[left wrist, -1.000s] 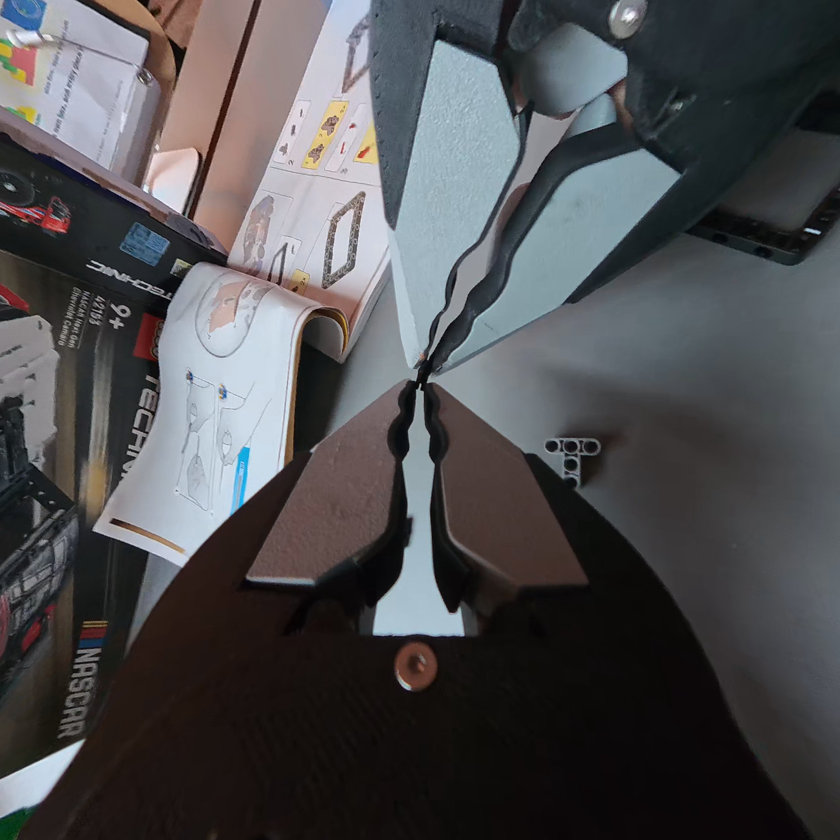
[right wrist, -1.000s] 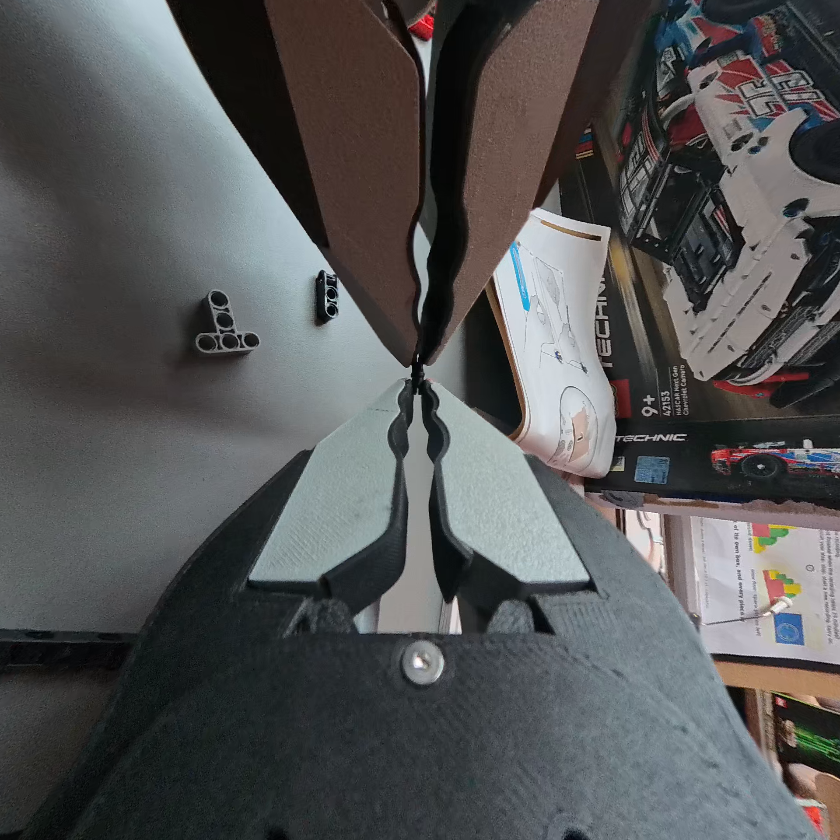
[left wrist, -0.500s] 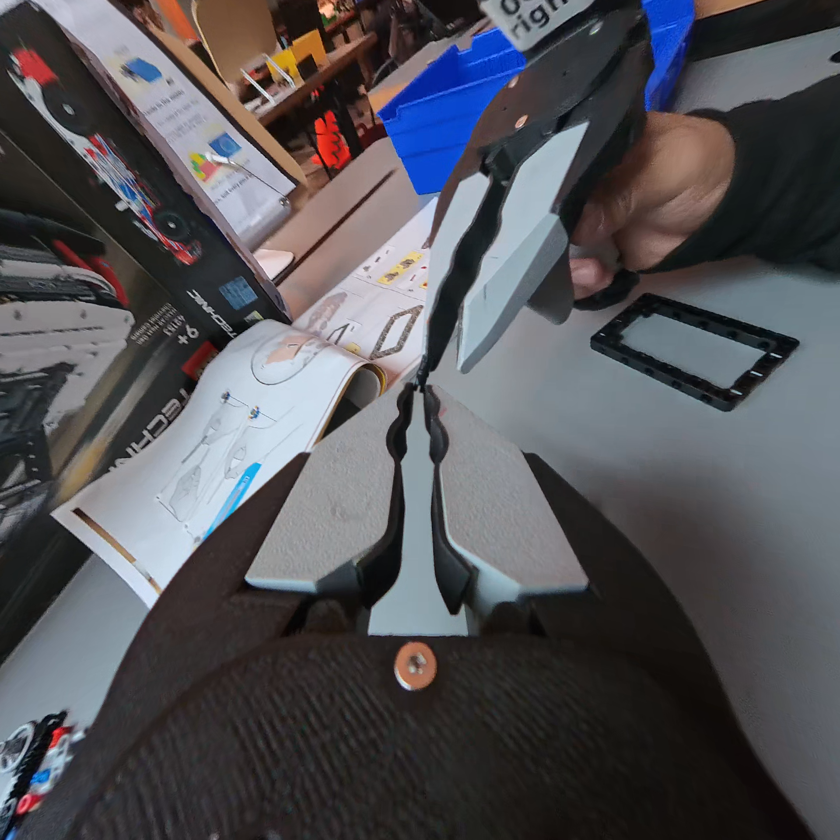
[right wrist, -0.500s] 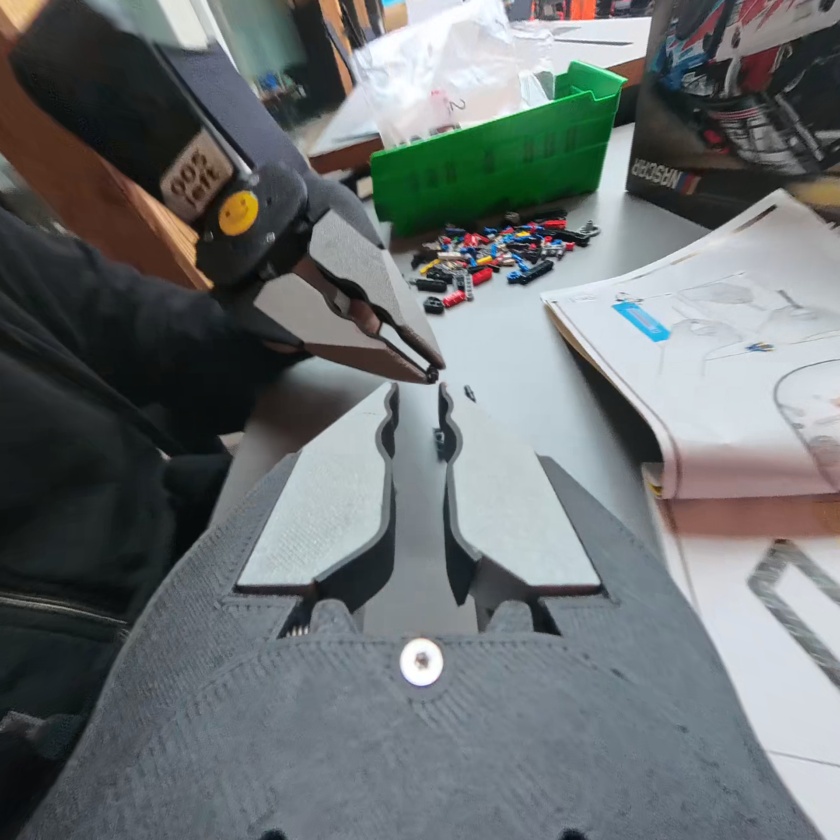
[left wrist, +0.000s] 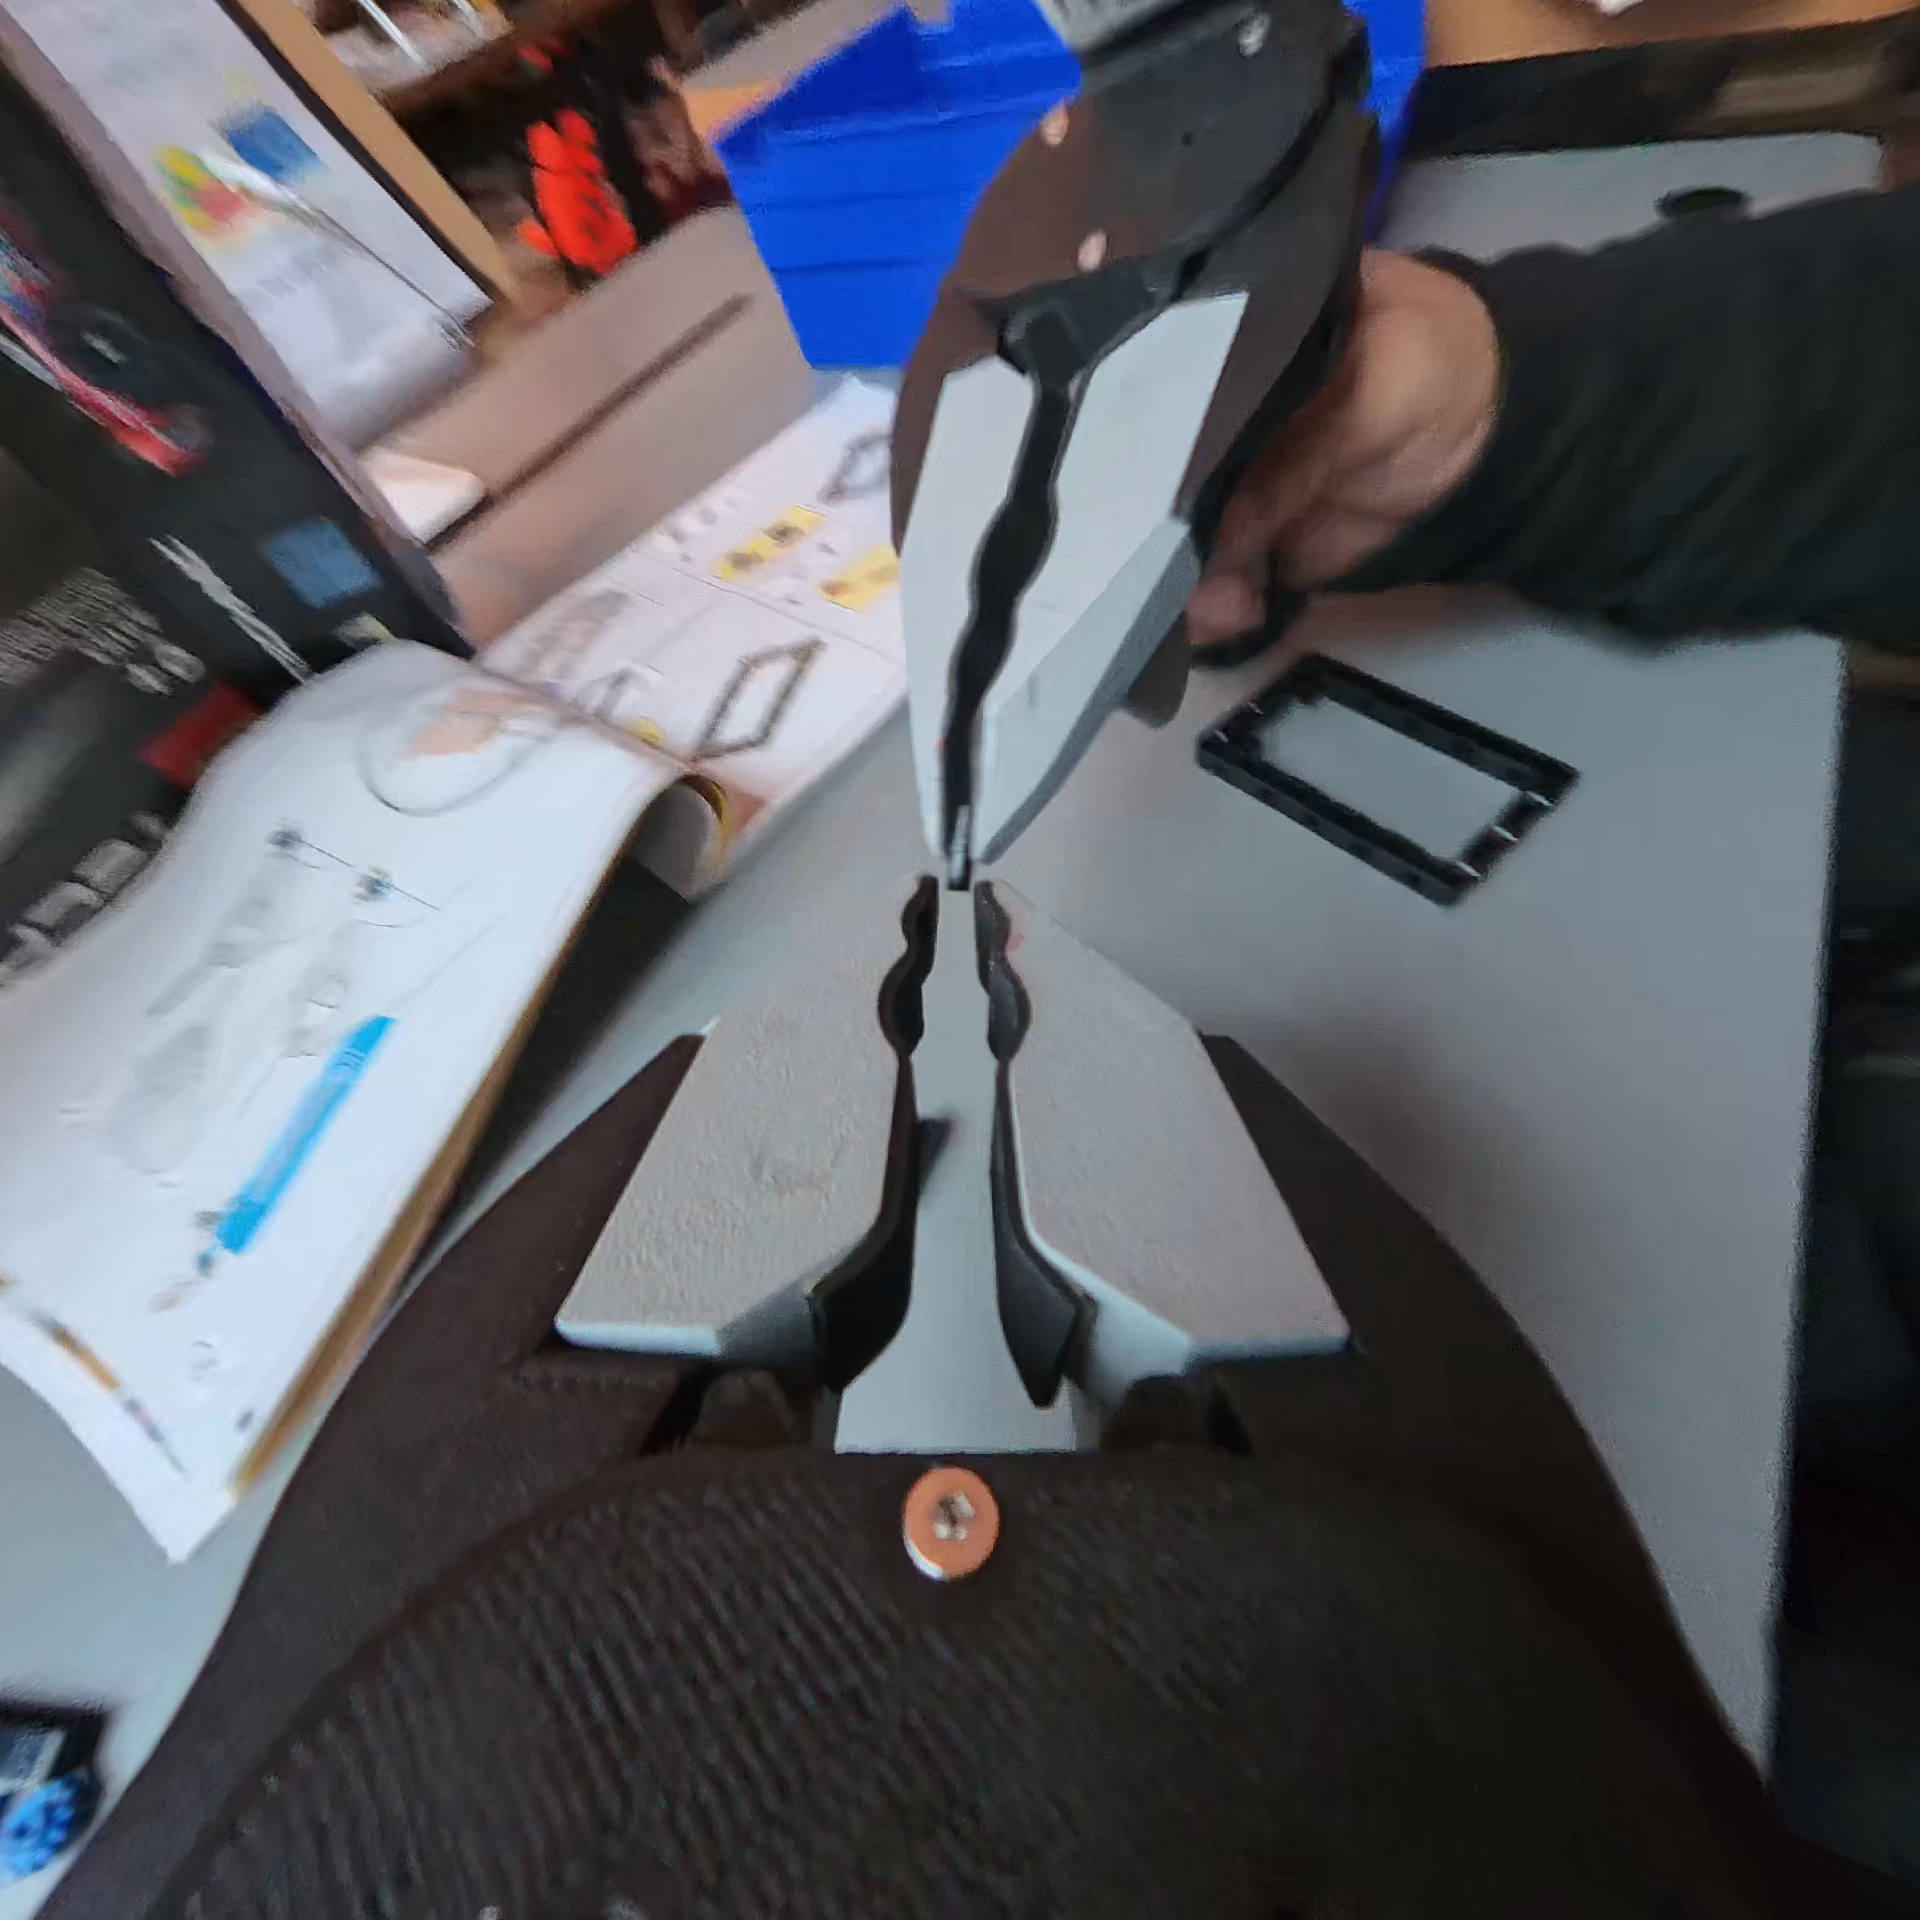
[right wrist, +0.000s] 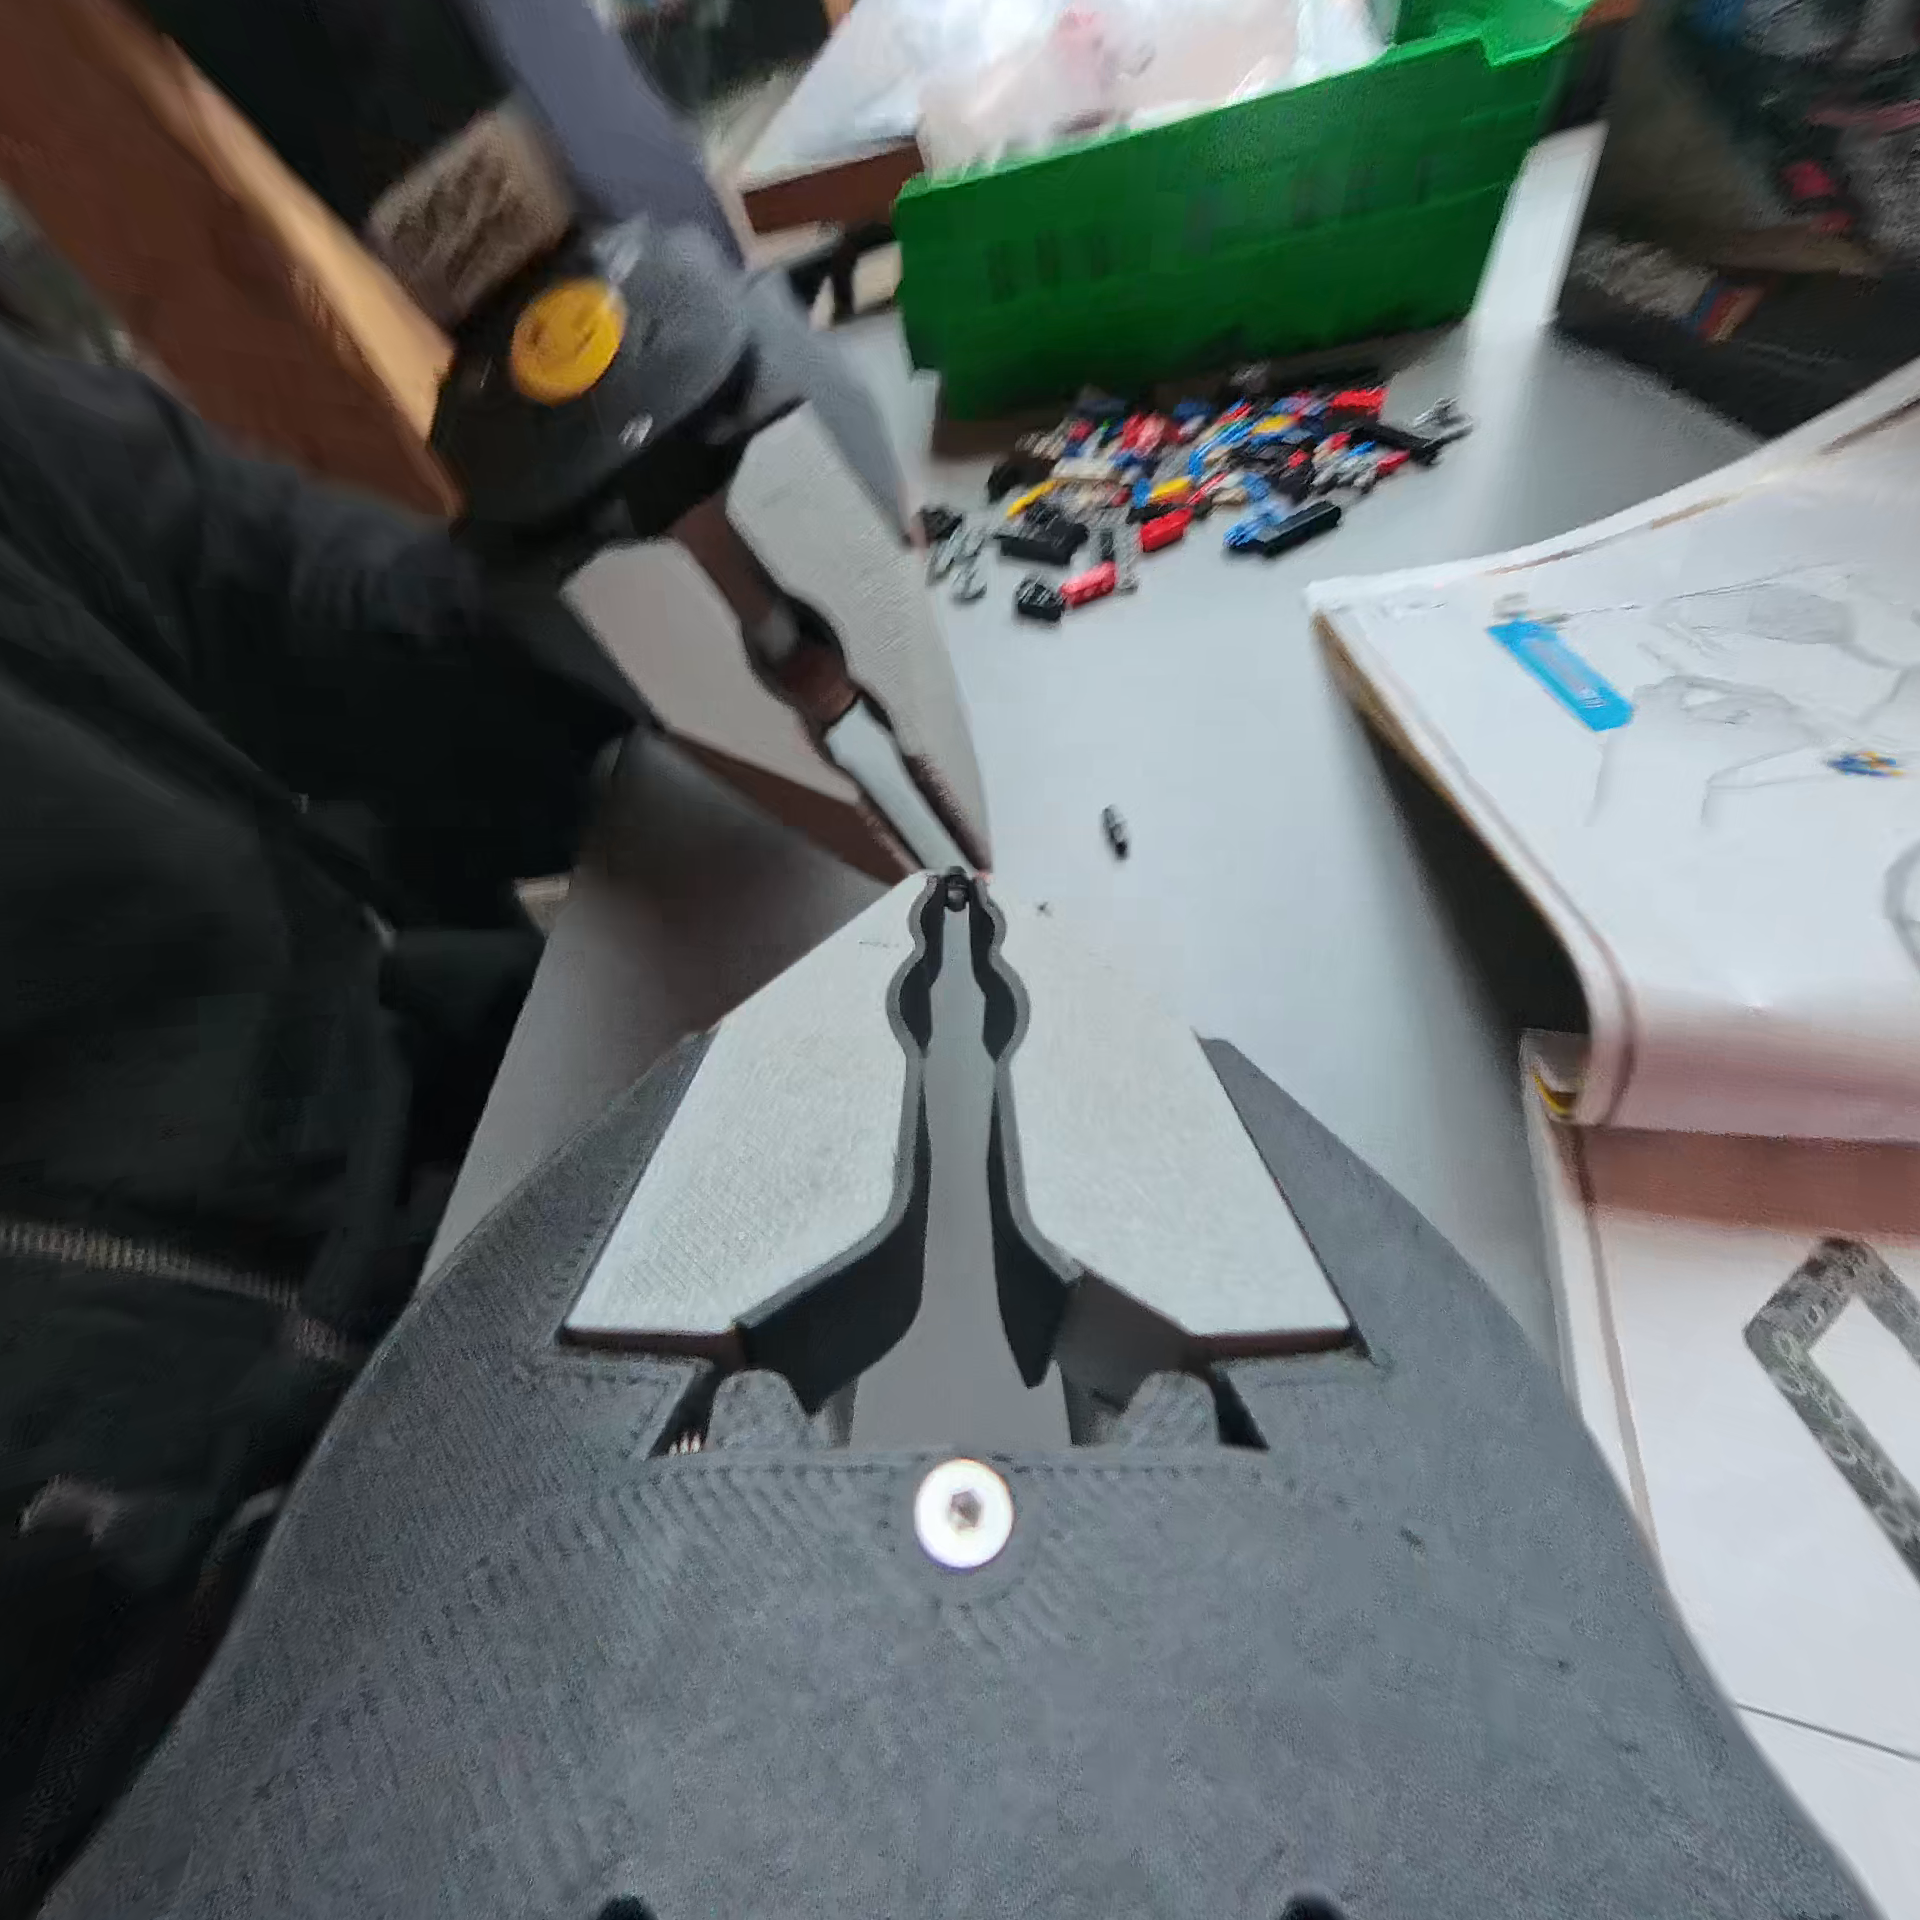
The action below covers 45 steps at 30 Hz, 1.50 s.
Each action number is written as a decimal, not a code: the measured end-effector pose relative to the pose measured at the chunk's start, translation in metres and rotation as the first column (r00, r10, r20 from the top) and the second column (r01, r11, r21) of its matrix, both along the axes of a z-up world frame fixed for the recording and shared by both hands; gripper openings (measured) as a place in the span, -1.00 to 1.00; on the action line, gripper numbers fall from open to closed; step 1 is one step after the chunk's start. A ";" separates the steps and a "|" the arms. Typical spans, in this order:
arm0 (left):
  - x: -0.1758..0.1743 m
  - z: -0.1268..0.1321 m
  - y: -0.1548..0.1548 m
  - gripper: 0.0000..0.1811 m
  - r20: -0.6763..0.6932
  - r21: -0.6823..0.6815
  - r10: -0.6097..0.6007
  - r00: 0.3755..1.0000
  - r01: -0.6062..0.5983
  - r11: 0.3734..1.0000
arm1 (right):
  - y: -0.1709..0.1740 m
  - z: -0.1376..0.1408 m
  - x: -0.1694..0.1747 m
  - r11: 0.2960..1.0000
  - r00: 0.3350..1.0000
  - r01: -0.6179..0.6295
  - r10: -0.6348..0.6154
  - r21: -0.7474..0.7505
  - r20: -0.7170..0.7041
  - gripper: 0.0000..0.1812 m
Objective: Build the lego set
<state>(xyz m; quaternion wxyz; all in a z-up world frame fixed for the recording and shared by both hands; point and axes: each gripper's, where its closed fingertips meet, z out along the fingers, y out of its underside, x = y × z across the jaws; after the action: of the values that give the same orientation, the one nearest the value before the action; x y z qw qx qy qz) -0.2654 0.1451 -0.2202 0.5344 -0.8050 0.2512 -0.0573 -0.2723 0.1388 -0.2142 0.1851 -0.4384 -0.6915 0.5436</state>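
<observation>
My right gripper (right wrist: 954, 891) is shut on a small black pin (right wrist: 952, 885), held above the grey table (right wrist: 1195, 727). In the left wrist view the right gripper (left wrist: 956, 857) points down from above with the pin (left wrist: 957, 878) at its tips. My left gripper (left wrist: 956, 909) sits tip to tip with it, jaws a little apart, just under the pin. The left gripper (right wrist: 961, 854) reaches in from the upper left in the right wrist view. A black rectangular frame (left wrist: 1387, 774) lies on the table behind. Another small black pin (right wrist: 1115, 831) lies loose on the table.
An open instruction booklet (left wrist: 312, 987) lies left of the grippers, against the set's box (left wrist: 104, 468). A pile of loose pieces (right wrist: 1195, 488) lies before a green bin (right wrist: 1226, 239). A blue bin (left wrist: 914, 187) stands at the back. A person's hand (left wrist: 1361, 447) holds the right gripper. The grippers are tip to tip, or close to it.
Half a second ago my left gripper pinched the pin and the right was open. Now the right has shut on the pin and the left has opened slightly.
</observation>
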 end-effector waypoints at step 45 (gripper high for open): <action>0.008 -0.074 -0.038 -0.94 0.056 -0.387 -0.111 0.992 0.124 0.914 | -0.028 -0.069 0.015 0.607 0.915 -0.391 0.170 0.692 0.367 -0.98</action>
<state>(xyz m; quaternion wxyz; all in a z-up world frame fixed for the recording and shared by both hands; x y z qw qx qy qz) -0.2578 0.1071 -0.2941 0.3633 -0.8775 0.2740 -0.1512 -0.2575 0.1110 -0.2833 0.1676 -0.2749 -0.9320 0.1663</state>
